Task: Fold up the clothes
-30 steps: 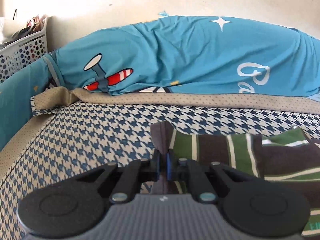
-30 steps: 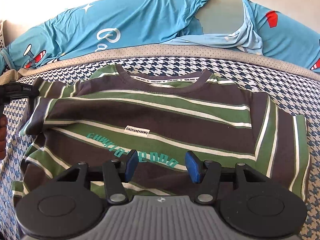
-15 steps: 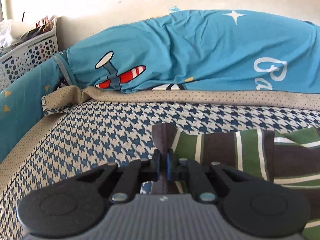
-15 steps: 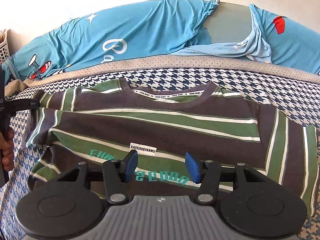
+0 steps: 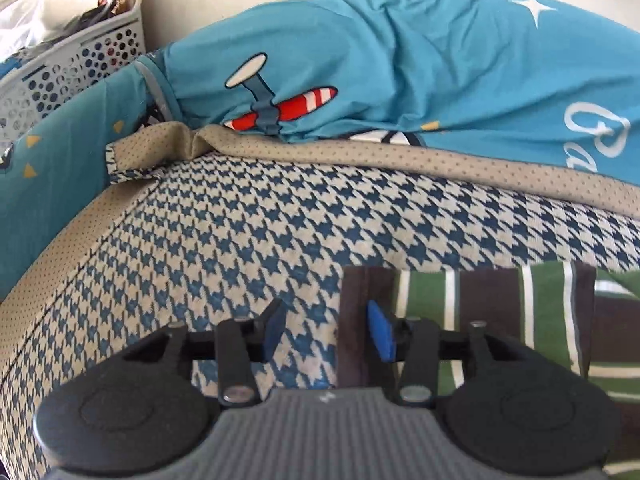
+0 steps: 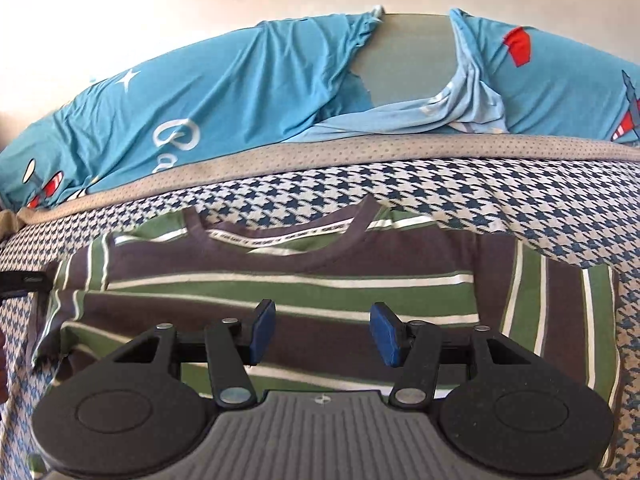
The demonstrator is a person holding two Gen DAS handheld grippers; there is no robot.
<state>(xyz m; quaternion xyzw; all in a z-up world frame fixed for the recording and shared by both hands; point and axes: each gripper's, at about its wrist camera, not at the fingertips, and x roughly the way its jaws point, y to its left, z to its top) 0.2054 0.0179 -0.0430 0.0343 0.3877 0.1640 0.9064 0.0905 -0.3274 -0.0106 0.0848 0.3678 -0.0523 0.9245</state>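
Observation:
A brown, green and white striped T-shirt (image 6: 304, 284) lies flat on the houndstooth bedspread (image 5: 240, 232), neckline toward the far side. In the left wrist view its brown sleeve edge (image 5: 356, 320) lies between the blue pads, and my left gripper (image 5: 326, 332) is opening, with neither pad pressing the cloth. My right gripper (image 6: 322, 332) hovers open over the middle of the shirt's body with nothing between its fingers. The left gripper's black tip (image 6: 24, 280) shows at the shirt's left sleeve in the right wrist view.
A teal quilt with an airplane print (image 5: 400, 72) is bunched along the far side of the bed against a pale wall. A white perforated laundry basket (image 5: 72, 68) stands at the far left. A tan dotted border (image 5: 440, 160) edges the bedspread.
My left gripper, shut on the sleeve edge before, has spread its pads and let the sleeve go. The right gripper has moved forward over the shirt, from the printed chest lettering toward the neckline.

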